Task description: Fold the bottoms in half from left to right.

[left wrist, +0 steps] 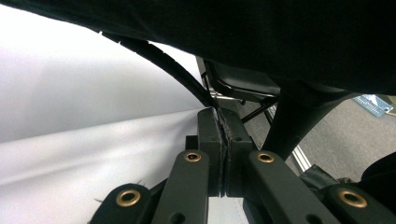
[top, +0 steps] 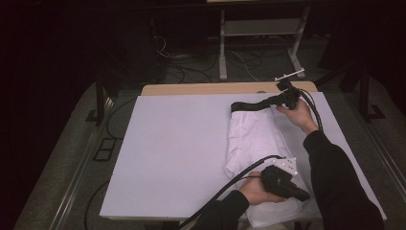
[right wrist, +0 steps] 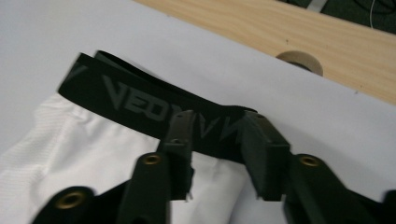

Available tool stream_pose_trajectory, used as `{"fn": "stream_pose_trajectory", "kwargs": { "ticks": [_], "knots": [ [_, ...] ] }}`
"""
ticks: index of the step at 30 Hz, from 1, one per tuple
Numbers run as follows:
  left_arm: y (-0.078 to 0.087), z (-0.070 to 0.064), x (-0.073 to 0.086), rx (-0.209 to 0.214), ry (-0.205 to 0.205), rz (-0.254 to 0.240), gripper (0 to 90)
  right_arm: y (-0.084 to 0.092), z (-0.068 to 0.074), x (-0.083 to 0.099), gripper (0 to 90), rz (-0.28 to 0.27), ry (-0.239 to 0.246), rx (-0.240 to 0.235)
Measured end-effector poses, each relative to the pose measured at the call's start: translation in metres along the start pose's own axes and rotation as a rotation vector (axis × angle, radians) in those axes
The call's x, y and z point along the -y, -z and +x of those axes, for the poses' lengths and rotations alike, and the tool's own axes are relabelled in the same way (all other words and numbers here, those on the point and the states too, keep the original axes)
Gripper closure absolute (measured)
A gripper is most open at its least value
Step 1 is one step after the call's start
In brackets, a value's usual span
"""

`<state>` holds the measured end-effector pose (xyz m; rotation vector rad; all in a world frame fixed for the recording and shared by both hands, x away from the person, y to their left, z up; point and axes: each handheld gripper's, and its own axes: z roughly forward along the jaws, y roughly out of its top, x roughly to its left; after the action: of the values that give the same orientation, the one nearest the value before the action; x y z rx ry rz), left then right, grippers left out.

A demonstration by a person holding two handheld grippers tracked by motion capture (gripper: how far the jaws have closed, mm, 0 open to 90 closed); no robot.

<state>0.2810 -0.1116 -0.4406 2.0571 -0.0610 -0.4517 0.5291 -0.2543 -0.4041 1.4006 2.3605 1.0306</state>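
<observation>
Toward four o'clock on the white table cover [top: 167, 143] lies the white garment [top: 253, 143], folded into a long strip running from the near edge toward one o'clock, its black waistband [top: 251, 106] at the far end. From my remote seat I see the right gripper [top: 282, 99] at about one o'clock, at the right end of that waistband. In the right gripper view the waistband [right wrist: 140, 100] carries grey lettering and lies flat across the white garment [right wrist: 88, 149]; the right gripper [right wrist: 217, 154] has its jaws standing apart with a clear gap, the band's end lying just ahead of and partly between them, and I see neither pad pressing on it. Beyond it, the wooden table edge [right wrist: 280, 32] shows at twelve o'clock. The left gripper [top: 299, 194] sits at five o'clock over the garment's near end, close to the table's front edge. In the left gripper view the left gripper [left wrist: 224, 135] has its jaws pressed together; whether any cloth is pinched between them I cannot tell.
</observation>
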Motion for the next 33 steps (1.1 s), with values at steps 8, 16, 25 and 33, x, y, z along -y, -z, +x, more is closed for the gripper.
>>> {"fn": "stream_pose_trajectory", "kwargs": {
  "ticks": [8, 16, 25, 33],
  "knots": [
    [-0.006, 0.004, -0.002, -0.005, 0.022, 0.014, 86.5, 0.017, 0.009, 0.001, 16.0, -0.038, 0.012, -0.058],
    [-0.007, 0.004, -0.003, 0.005, 0.04, 0.021, 79.8, 0.03, 0.021, 0.006, 2.0, -0.064, 0.041, -0.082],
    [-0.001, 0.0, -0.007, -0.002, 0.028, -0.042, 56.0, 0.042, 0.03, 0.005, 0.0, -0.077, 0.073, -0.093],
    [0.018, -0.001, -0.006, -0.07, 0.026, -0.11, 33.9, 0.05, 0.031, 0.009, 0.0, -0.071, 0.078, -0.072]
  ]
}}
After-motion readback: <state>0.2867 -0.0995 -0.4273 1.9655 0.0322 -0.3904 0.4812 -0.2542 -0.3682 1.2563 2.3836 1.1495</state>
